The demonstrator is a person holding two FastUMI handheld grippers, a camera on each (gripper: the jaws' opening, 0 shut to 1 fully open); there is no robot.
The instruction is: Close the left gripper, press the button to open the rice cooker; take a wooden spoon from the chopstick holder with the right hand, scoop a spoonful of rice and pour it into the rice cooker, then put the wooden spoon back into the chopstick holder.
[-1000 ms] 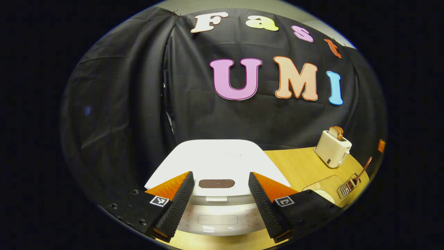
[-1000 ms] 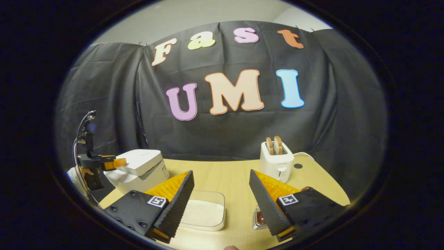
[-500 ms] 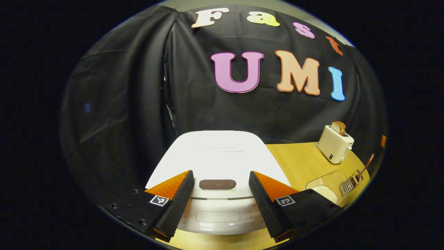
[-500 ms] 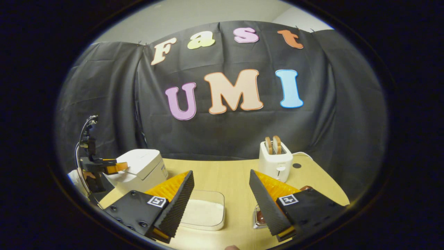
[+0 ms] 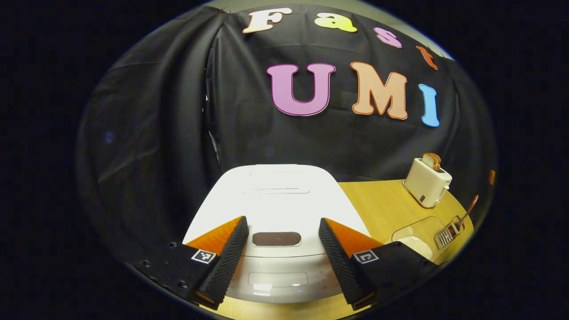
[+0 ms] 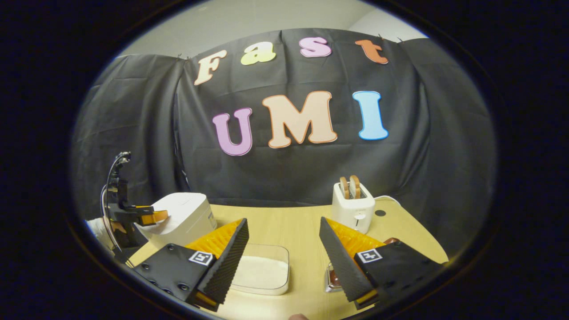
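The white rice cooker (image 5: 275, 195) stands straight ahead in the left gripper view, lid down, with a dark oval panel (image 5: 276, 238) at the lid's front and a pale button (image 5: 278, 279) below it. My left gripper (image 5: 282, 224) is open, its fingers framing that front edge just above the lid. In the right gripper view my right gripper (image 6: 282, 222) is open and holds nothing; it hovers over a clear container of rice (image 6: 262, 271). The chopstick holder (image 5: 446, 233) with the wooden spoon (image 5: 469, 211) stands far right; its metal base (image 6: 332, 279) peeks from behind my right finger.
A white toaster (image 6: 353, 209) with two slices stands at the back of the wooden table (image 6: 289, 226). From the right gripper view the rice cooker (image 6: 182, 218) sits at the table's left end, with the left gripper (image 6: 153, 216) at its front. Black cloth closes the back.
The left gripper has sunk slightly at the cooker's front, so more of the lid's top shows. Both grippers stay open; the right one has barely moved.
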